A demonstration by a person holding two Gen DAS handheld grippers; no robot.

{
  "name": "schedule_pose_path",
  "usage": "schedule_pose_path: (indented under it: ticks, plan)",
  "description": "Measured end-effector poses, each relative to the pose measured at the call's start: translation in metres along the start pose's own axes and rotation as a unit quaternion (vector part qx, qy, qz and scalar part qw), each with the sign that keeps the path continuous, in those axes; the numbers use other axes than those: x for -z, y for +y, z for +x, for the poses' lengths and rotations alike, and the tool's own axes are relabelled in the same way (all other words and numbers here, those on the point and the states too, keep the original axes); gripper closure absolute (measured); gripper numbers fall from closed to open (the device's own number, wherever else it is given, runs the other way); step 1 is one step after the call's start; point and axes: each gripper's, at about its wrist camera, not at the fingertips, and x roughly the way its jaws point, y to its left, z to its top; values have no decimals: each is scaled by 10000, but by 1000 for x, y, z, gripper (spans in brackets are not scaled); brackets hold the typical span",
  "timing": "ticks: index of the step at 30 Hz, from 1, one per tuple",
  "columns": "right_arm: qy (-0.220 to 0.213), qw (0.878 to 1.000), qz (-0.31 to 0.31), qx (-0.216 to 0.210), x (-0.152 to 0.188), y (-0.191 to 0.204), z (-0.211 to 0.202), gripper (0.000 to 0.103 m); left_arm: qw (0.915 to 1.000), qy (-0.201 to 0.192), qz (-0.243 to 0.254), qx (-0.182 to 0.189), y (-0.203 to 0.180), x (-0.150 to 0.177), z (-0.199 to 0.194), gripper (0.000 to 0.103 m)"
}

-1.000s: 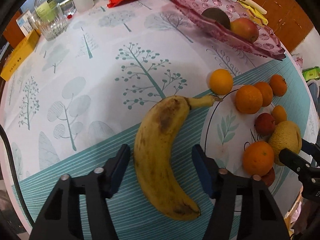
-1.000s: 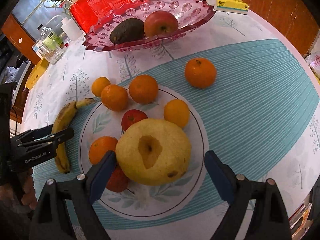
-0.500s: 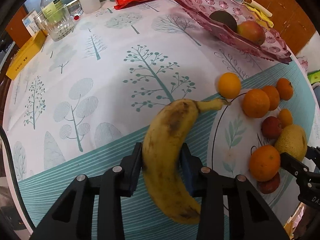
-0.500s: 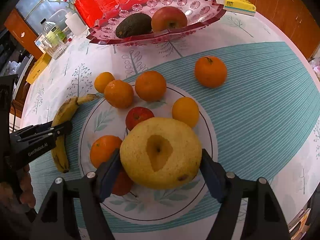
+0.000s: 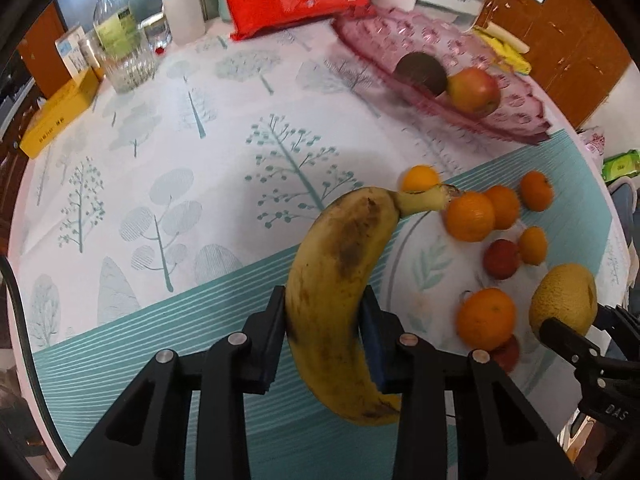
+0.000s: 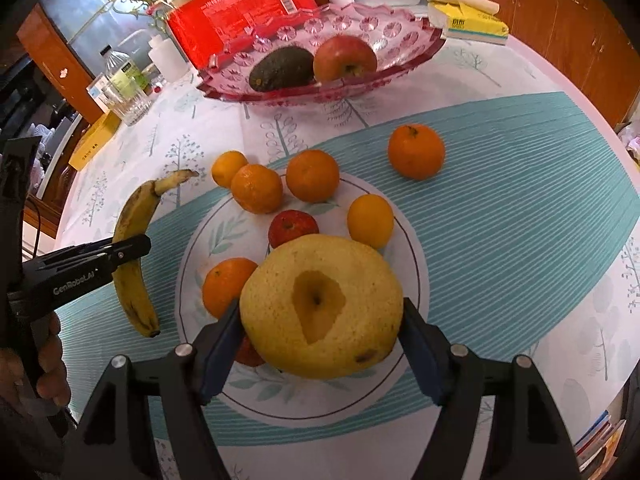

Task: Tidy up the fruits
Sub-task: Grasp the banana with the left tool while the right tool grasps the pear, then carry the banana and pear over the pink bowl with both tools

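Observation:
My left gripper (image 5: 324,336) is shut on a spotted yellow banana (image 5: 340,280) and holds it above the tablecloth; it also shows in the right wrist view (image 6: 134,248). My right gripper (image 6: 320,344) is shut on a big yellow pear (image 6: 322,306), lifted over the white leaf-print plate (image 6: 416,264). Several oranges (image 6: 256,188) and a small red fruit (image 6: 292,228) lie on and around the plate. A pink glass bowl (image 6: 400,28) at the back holds an avocado (image 6: 280,68) and an apple (image 6: 344,58).
One orange (image 6: 416,152) sits alone on the teal stripes right of the plate. A red packet (image 6: 240,8), bottles, a glass jar (image 5: 124,52), a yellow box (image 5: 60,116) and a tissue pack (image 6: 468,20) stand along the table's far edge.
Both grippers closed from open, the left on the banana and the right on the pear. Both fruits are now lifted off the table and plate.

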Motion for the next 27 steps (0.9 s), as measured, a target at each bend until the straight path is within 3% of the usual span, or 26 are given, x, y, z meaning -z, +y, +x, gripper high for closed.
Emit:
schedule_pose_path:
  ticks: [15,22,27]
  plan:
    - [-655,9976,-91,-229,-8,-2,-96,28,9977,-371,393,416,-56,-3,-87,70]
    - [-1022,9944,-220,-170,-24,-3,-144,28,9958,-497,482,591,-78,-13,-117,70]
    - [-1276,9913,-292,-161,-47,-6,-174,28,9948,-714,516,509,-87,-32,-137,70]
